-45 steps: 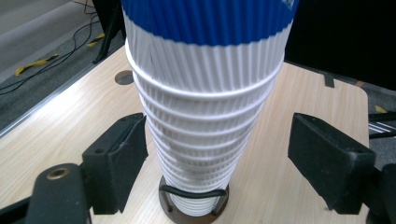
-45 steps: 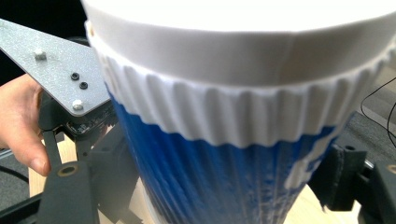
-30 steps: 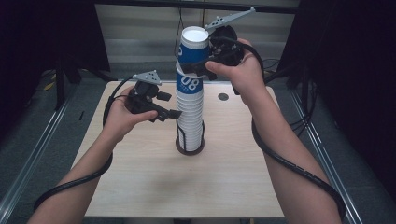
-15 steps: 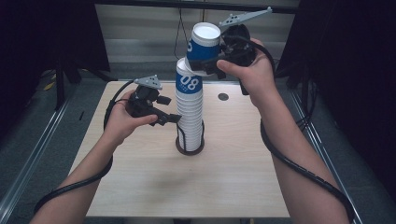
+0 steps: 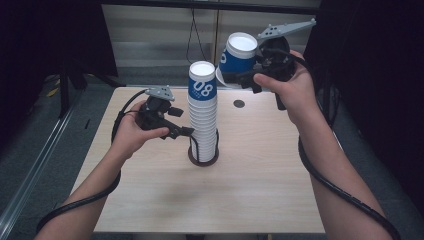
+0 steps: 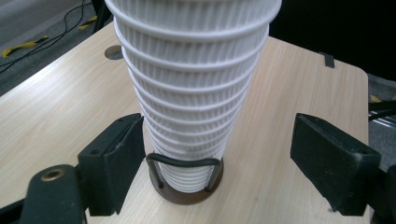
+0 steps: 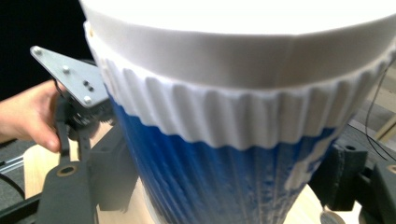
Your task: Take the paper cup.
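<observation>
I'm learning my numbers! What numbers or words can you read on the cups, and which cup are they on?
"08": white on the blue band of the top cup of the stack.
Held cup in the right hand-held gripper: white print on its blue side, too blurred and turned away to read.
No other writing can be read.

We find the high view evenly lit from overhead, the table bright while the surroundings fall to near black on both sides. Shadows beneath the forearms are soft and faint. The white bottom of the lifted cup is blown out, as is that of the cup stack. In the left gripper view the ribs of the stack are sharp; the fingers are slightly soft. In the right gripper view the cup sits too close: overexposed at top, blurred throughout, background dark.
</observation>
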The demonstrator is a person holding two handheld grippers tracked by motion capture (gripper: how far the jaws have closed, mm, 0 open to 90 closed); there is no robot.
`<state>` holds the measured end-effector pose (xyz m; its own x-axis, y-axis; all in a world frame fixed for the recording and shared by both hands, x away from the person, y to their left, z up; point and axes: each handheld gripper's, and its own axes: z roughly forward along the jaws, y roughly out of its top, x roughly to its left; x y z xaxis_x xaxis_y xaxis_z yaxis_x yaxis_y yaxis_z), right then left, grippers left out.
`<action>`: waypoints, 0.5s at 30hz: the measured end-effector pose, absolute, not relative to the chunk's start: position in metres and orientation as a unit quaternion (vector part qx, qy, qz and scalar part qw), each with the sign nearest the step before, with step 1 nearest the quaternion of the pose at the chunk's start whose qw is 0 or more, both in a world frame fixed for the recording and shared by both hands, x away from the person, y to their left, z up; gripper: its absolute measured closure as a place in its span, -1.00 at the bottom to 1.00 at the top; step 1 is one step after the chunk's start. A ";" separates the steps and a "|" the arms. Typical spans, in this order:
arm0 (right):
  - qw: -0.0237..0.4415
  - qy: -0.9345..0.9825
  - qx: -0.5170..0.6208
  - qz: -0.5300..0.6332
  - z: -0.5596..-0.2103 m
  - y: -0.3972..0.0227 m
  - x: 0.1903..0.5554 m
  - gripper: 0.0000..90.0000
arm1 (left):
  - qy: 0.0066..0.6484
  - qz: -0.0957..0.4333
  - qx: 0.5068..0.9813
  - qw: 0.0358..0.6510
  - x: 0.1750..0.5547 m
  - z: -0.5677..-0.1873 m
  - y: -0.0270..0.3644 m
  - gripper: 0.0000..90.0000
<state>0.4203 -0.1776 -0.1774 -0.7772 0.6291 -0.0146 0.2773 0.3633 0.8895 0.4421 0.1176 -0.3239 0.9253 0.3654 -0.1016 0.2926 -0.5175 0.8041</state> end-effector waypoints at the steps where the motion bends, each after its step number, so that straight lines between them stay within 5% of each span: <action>1: 0.182 0.805 0.286 0.487 -0.181 -0.186 0.418 -0.52 | 0.189 0.040 0.871 0.452 0.442 -0.325 0.118 -0.61; 15: 0.186 0.803 0.307 0.475 -0.214 -0.222 0.408 -0.52 | 0.190 0.038 0.875 0.443 0.434 -0.336 0.122 -0.62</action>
